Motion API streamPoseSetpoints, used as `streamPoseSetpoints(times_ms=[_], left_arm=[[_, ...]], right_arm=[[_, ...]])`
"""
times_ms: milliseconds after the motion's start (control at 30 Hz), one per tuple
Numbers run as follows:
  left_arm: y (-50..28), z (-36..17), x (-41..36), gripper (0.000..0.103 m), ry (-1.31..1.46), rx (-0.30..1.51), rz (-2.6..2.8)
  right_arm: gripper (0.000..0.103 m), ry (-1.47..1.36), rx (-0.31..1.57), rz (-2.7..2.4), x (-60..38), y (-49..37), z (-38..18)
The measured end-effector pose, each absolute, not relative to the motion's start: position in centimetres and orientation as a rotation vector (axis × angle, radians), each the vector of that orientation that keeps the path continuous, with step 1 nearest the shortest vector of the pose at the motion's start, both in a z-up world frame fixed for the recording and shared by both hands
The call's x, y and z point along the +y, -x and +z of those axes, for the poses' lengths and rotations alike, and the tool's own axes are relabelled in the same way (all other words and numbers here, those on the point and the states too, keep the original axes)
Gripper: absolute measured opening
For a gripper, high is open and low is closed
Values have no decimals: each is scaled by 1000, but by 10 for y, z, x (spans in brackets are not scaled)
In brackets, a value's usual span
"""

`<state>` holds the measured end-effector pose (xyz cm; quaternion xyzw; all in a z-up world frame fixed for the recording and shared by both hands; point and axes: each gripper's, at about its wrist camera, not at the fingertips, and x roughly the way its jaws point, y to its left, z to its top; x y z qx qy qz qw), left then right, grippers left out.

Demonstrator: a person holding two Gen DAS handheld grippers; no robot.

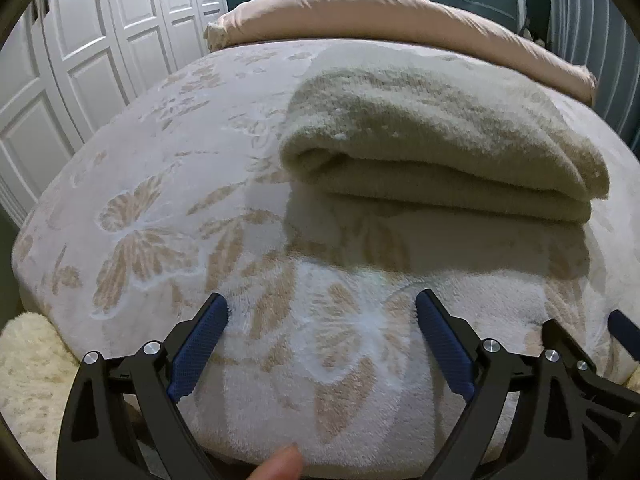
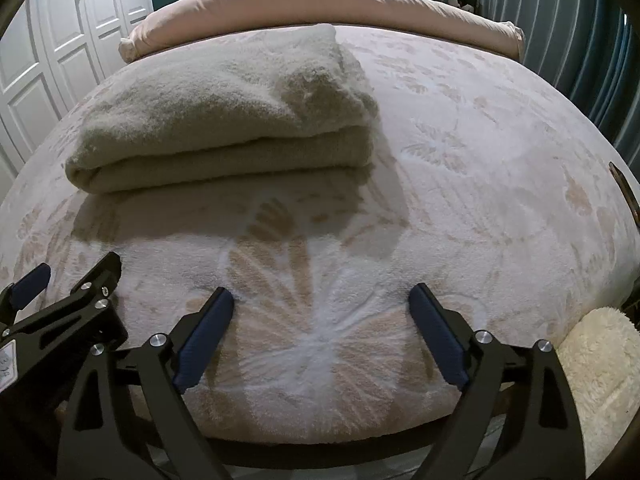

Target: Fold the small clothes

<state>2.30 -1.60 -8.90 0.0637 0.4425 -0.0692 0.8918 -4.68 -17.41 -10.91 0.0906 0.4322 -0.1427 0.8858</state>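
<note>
Nearest the lens, a fingertip (image 1: 280, 462) shows at the bottom edge of the left wrist view, just beneath the left claw (image 1: 322, 308).

Largest in sight is the bed (image 1: 132, 184), covered by one pale plush blanket with tan butterfly and leaf prints. Along its far end lies one long pinkish-beige pillow (image 1: 360, 16). One folded beige fleece garment (image 1: 440, 152) rests on the blanket toward the middle of the bed, well ahead of both claws; it is doubled over into a thick rectangle with rounded fold edges facing the cameras, and its layers stack evenly.

Two claws are present. The left claw stands spread wide, its blue pads apart, nothing between them but the blanket below. The right claw (image 2: 322, 298) is likewise released and spread wide, gripping nothing, hanging over a butterfly print. Neither touches the garment.

One cream fluffy item (image 2: 600, 380) sits just beside the bed's near corner.
</note>
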Motion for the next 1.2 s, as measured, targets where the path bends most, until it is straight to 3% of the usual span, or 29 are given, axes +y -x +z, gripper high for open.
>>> streamPoseSetpoints(times_ms=[200, 233, 1200], left_arm=[[-24, -89, -15, 94, -134, 908, -138], [-25, -90, -15, 98, -135, 905, -134], [-28, -92, -13, 98, -138, 899, -120]], right_arm=[[91, -186, 885, -305, -172, 48, -111], [91, -186, 884, -306, -172, 48, -111], [93, -186, 869, -301, -176, 47, -112]])
